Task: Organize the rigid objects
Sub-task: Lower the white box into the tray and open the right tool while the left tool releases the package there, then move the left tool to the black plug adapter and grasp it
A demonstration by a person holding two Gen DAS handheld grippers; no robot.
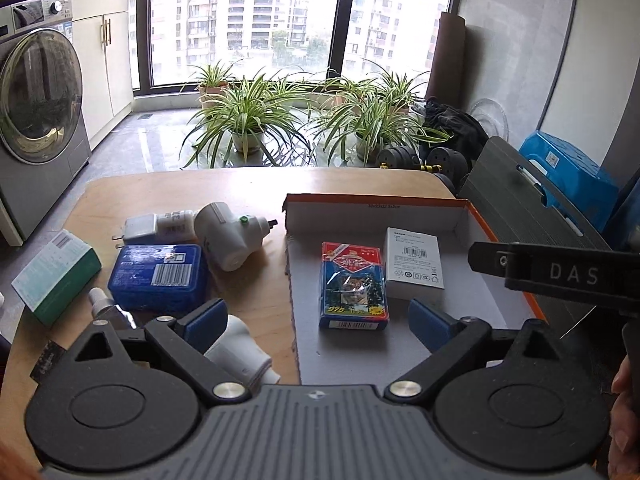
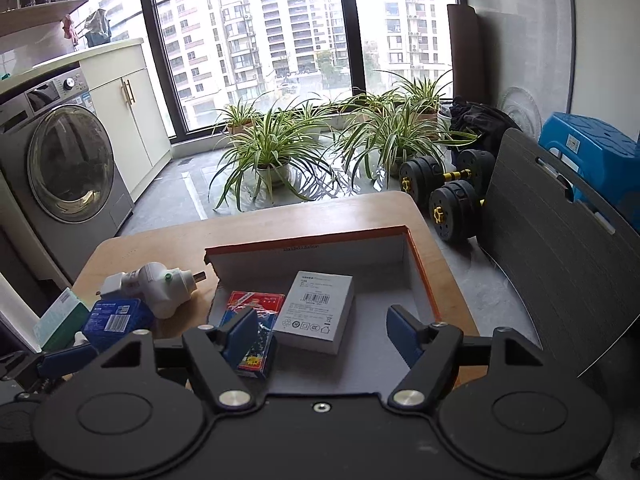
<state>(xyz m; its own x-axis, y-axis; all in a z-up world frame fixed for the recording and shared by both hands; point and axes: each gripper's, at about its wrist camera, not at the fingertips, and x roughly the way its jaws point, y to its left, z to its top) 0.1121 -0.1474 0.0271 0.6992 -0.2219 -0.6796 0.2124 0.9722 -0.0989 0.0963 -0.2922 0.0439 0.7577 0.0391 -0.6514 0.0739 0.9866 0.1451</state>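
An orange-edged cardboard box with a grey floor sits on the right half of the wooden table. Inside lie a red-and-blue card pack and a white carton, side by side. My left gripper stands open just above the card pack, touching nothing. Left of the box lie a blue tin, a white plug adapter, a small white charger, a green-and-white carton and a white bottle. My right gripper is open over the white carton and card pack, holding nothing.
A grey board leans right of the table, with a blue stool behind it. Dumbbells and potted plants stand on the floor beyond the table's far edge. A washing machine is at the left.
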